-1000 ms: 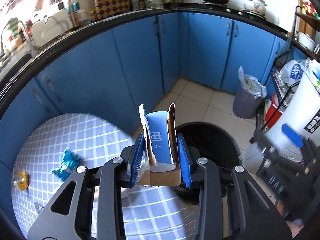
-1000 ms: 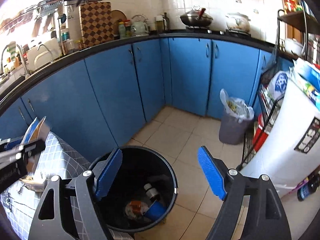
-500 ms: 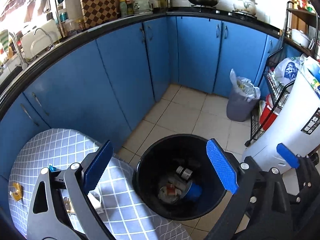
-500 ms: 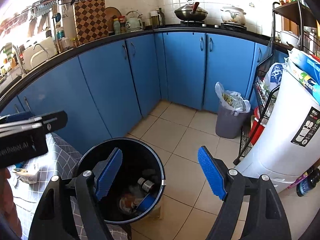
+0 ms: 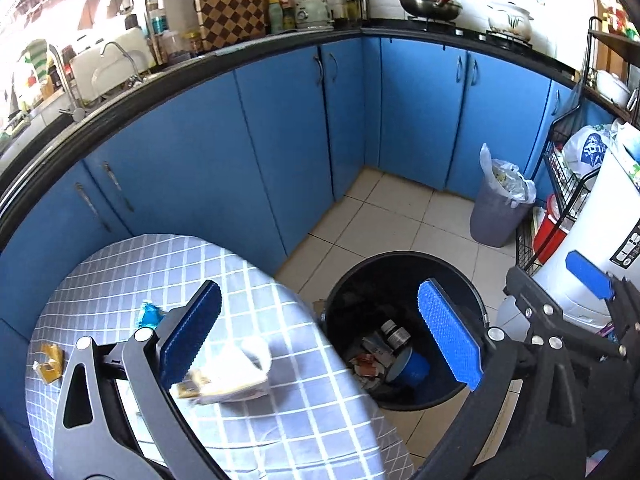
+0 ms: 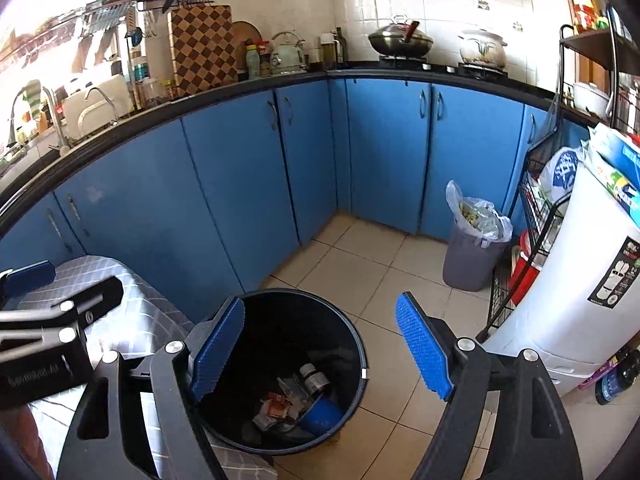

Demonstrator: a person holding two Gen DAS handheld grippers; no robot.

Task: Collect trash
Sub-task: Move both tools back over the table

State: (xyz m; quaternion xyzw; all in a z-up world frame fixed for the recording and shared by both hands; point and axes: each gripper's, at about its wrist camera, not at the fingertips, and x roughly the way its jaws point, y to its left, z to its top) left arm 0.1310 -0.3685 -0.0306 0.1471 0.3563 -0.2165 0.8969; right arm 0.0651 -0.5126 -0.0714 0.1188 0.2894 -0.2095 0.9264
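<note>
Our left tool (image 5: 320, 336) and right tool (image 6: 320, 350) both gape, gripping nothing. Crumpled white wrapper (image 5: 232, 376) lies lower left on the checked desk (image 5: 120, 272); round black bin (image 5: 404, 264) sits centre.

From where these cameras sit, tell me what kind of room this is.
A home kitchen, almost certainly. Blue cabinets run under a black counter with a sink faucet, and a wok and a pot sit on the stove. A black trash bin stands on the tiled floor.
</note>
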